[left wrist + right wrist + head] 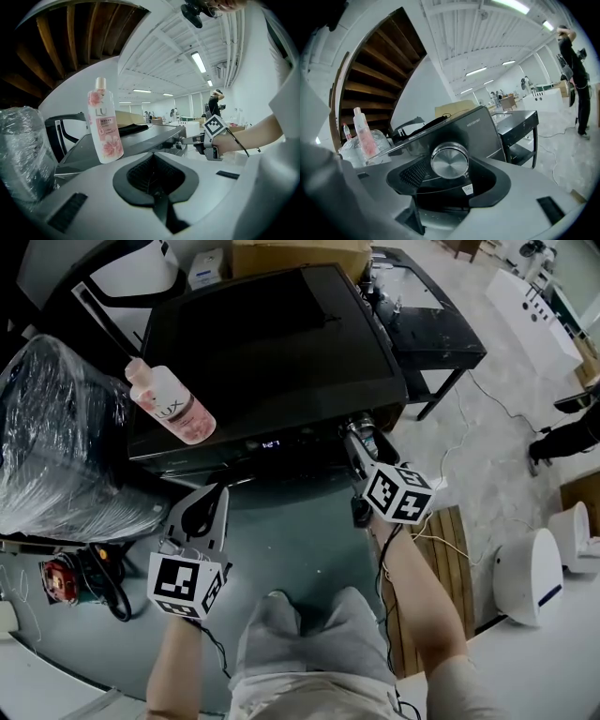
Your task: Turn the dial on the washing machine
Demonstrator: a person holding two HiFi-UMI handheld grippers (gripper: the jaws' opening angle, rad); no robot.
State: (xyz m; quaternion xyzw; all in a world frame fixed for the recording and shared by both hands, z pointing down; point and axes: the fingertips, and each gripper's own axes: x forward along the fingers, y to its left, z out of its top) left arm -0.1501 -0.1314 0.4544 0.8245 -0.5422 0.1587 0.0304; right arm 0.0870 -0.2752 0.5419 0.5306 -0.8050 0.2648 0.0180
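The black washing machine fills the middle of the head view; its silver dial sits on the front panel at the right end. My right gripper reaches up to that panel. In the right gripper view its jaws stand on either side of the dial, shut on it. The left gripper view shows the right gripper at the machine's front corner. My left gripper hangs lower left, off the machine, with its pads shut on nothing.
A pink LUX bottle stands on the machine's left front corner. A plastic-wrapped bundle sits to the left, a black table to the right. A wooden pallet and cables lie on the floor. A person stands far right.
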